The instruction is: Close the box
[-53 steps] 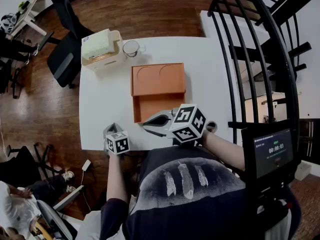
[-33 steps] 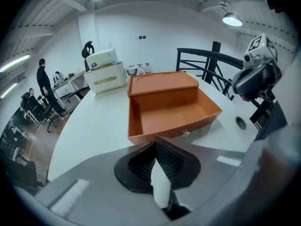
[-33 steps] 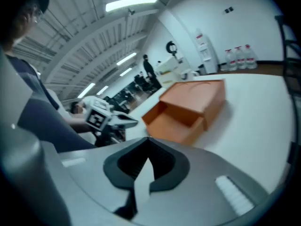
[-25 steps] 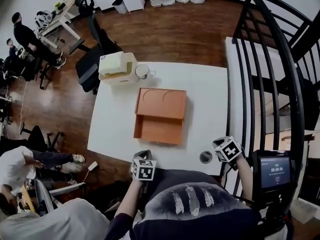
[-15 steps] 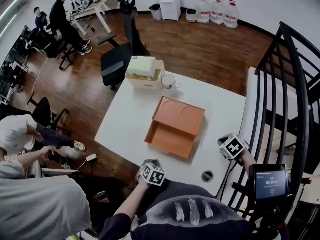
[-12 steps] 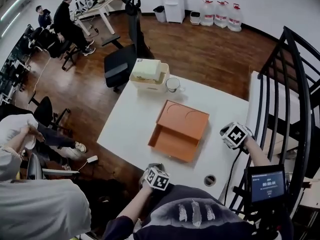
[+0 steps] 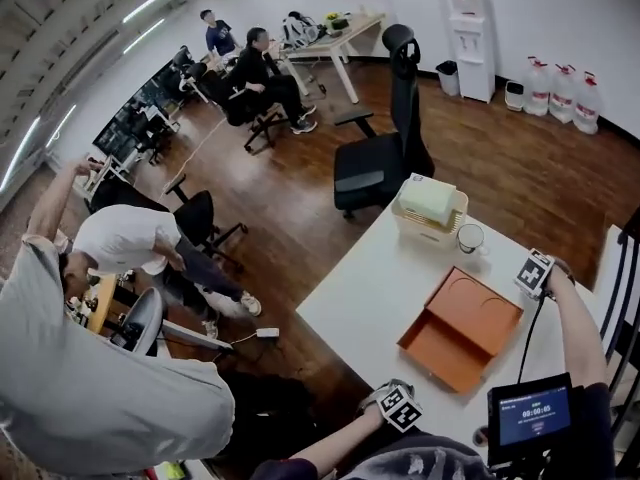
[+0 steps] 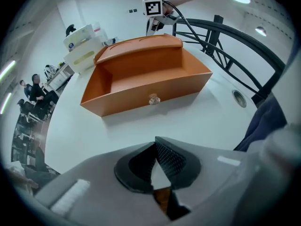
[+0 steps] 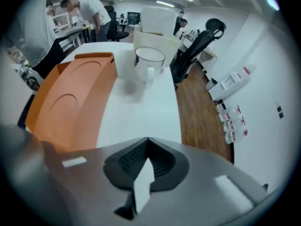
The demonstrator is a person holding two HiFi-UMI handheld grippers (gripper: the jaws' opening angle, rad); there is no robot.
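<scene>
The orange box [image 7: 478, 309] lies on the white table [image 7: 370, 283], its drawer [image 7: 441, 349] pulled out toward me. In the left gripper view the drawer [image 8: 141, 81] is open, with a small knob [image 8: 153, 99] on its front. My left gripper [image 7: 398, 408] hangs at the table's near edge, short of the drawer front; its jaws [image 8: 155, 149] are shut and hold nothing. My right gripper [image 7: 535, 271] is past the box's far right corner, beside the cup. Its jaws [image 9: 147, 149] are shut on nothing, with the box top [image 9: 75, 98] to their left.
A glass cup [image 7: 470, 238] and a cream basket [image 7: 428, 210] of papers stand behind the box. A cable hole [image 8: 239, 98] sits in the table near a black railing [image 8: 244, 55]. An office chair [image 7: 385, 158] and several people are to the left.
The head view has swung left and up toward the room. My right gripper has moved from the table's near right edge to the far side of the box. The left gripper stays near the front edge.
</scene>
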